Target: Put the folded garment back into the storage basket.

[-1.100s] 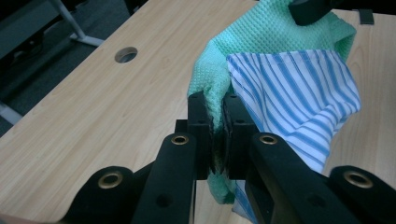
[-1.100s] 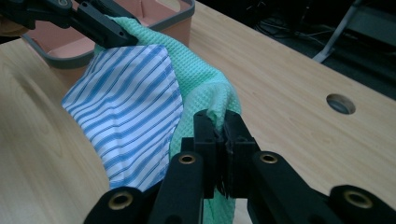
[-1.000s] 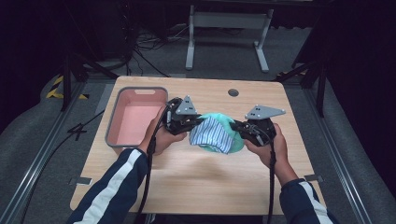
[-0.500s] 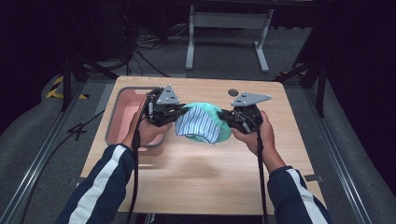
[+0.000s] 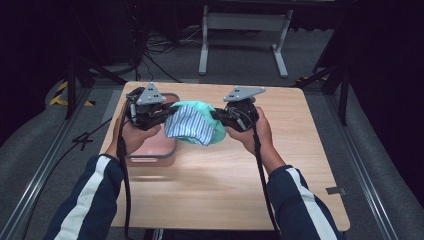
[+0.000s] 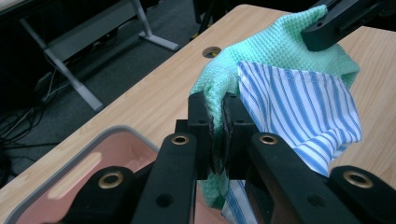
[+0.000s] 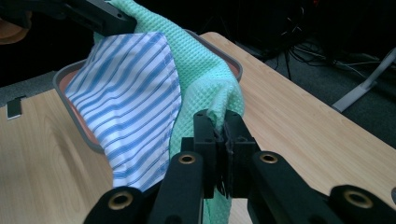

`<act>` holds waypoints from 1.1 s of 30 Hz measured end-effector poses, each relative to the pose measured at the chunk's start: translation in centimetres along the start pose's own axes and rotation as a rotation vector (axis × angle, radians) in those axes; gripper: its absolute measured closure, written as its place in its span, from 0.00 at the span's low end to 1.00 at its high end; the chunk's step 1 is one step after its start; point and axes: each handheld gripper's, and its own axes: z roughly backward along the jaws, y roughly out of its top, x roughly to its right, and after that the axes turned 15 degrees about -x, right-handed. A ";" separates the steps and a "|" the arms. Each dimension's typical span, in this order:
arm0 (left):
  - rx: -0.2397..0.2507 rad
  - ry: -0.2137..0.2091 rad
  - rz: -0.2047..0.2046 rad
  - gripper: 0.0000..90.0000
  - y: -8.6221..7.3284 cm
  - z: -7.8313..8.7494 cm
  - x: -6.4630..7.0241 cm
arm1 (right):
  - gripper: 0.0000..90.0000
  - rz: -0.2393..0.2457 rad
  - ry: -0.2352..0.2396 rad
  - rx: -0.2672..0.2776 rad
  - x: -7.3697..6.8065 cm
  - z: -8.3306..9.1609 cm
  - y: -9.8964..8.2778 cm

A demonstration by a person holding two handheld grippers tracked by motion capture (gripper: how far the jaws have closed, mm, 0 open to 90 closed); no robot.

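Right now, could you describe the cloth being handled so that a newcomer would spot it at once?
Over the wooden table, beside the pink tray, two black grippers hold a cloth up between them. It is mint-green waffle weave with a blue-and-white striped panel, the only fabric there.

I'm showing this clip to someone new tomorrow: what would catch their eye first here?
The mint-green waffle-weave cloth with its blue-and-white striped panel, hanging in the air between the two hands above the wooden table. The left gripper and right gripper each clamp a bunched edge of it. Below the cloth at the table's left lies a pink grey-rimmed tray.
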 end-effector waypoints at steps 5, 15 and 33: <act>-0.006 0.039 0.048 0.94 -1.4 0.8 -0.8 | 0.96 0.016 0.029 0.005 -0.8 -1.4 1.5; -0.017 0.099 0.115 0.94 -4.5 3.1 -2.3 | 0.96 0.066 0.091 0.010 -3.1 -4.1 4.4; -0.038 0.167 0.214 0.93 -9.0 4.2 -4.0 | 0.96 0.129 0.164 -0.040 -6.8 -9.4 7.7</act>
